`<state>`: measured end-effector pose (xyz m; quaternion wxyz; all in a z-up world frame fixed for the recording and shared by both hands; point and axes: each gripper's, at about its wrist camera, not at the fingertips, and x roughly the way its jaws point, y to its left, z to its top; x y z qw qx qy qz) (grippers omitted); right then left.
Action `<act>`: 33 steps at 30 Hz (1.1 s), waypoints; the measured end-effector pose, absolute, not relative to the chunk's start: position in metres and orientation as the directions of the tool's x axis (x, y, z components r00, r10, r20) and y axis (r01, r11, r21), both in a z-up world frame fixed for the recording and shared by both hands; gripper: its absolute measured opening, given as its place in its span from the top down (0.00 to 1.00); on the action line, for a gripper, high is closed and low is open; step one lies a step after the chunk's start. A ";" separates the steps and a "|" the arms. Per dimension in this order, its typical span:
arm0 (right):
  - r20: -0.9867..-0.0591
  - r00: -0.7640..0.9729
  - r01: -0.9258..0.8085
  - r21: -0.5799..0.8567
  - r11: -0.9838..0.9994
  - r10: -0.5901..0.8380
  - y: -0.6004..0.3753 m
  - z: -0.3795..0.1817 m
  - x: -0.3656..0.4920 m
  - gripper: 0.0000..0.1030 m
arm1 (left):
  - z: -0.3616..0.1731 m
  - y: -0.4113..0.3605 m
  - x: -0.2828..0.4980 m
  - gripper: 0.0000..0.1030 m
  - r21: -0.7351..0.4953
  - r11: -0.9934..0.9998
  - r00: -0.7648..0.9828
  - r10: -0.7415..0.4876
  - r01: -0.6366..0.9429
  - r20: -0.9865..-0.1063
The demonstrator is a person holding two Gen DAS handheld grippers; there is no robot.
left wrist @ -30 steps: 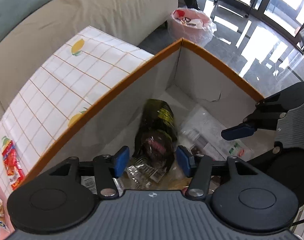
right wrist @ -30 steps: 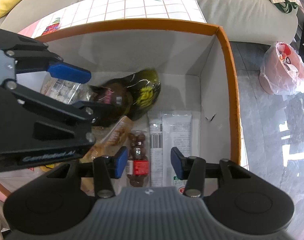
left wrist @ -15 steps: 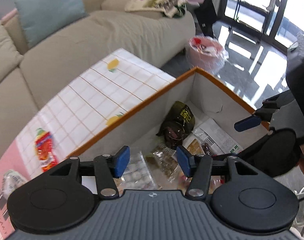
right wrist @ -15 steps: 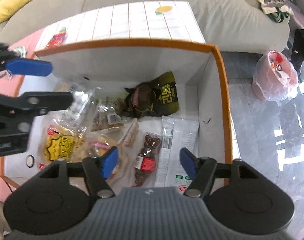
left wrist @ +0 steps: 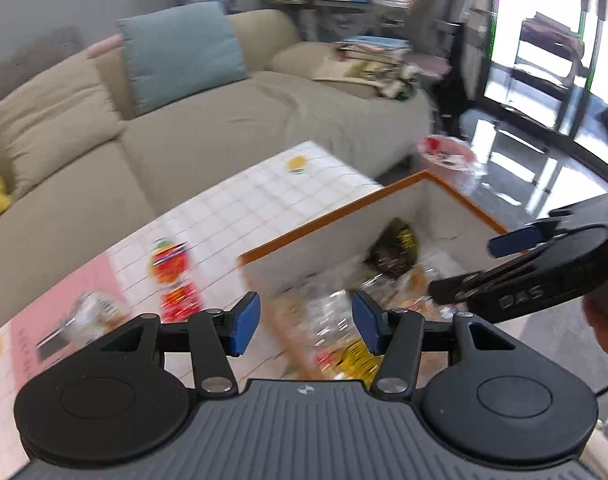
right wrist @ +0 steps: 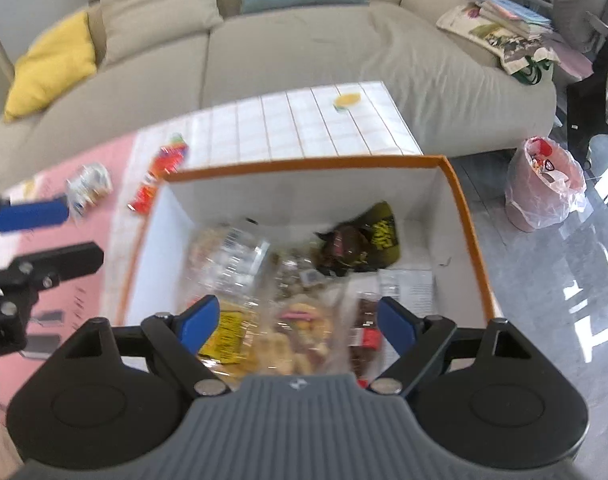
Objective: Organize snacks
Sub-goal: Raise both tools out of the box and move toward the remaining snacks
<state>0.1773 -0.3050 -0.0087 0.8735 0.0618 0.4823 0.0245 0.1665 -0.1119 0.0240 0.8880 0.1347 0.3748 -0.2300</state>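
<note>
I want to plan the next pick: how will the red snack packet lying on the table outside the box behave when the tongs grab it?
The red snack packet lies flat on the checked tablecloth, so it is probably thin, light and floppy. Its wrapper looks glossy, so it may slide when nudged. Lying that flat, it gives the open left tongs little edge to pinch.

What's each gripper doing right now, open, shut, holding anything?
Left gripper: open, fingers apart, nothing held.
Right gripper: open wide above the snack box, nothing held.
</note>
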 end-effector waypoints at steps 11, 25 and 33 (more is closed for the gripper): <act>-0.757 0.622 0.044 0.291 0.956 0.202 -0.229 -0.010 0.124 0.18 | 0.022 -0.017 0.114 0.39 0.022 0.950 0.705 -0.217 0.313 -0.675; -0.747 0.591 -0.075 0.327 0.942 0.306 -0.121 -0.036 0.135 0.18 | -0.009 0.081 0.128 0.39 -0.165 0.982 0.696 -0.180 0.088 -0.696; -0.771 0.585 -0.110 0.233 0.966 0.253 -0.090 -0.052 0.177 0.18 | -0.029 0.122 0.165 0.40 -0.206 0.978 0.699 -0.123 -0.036 -0.705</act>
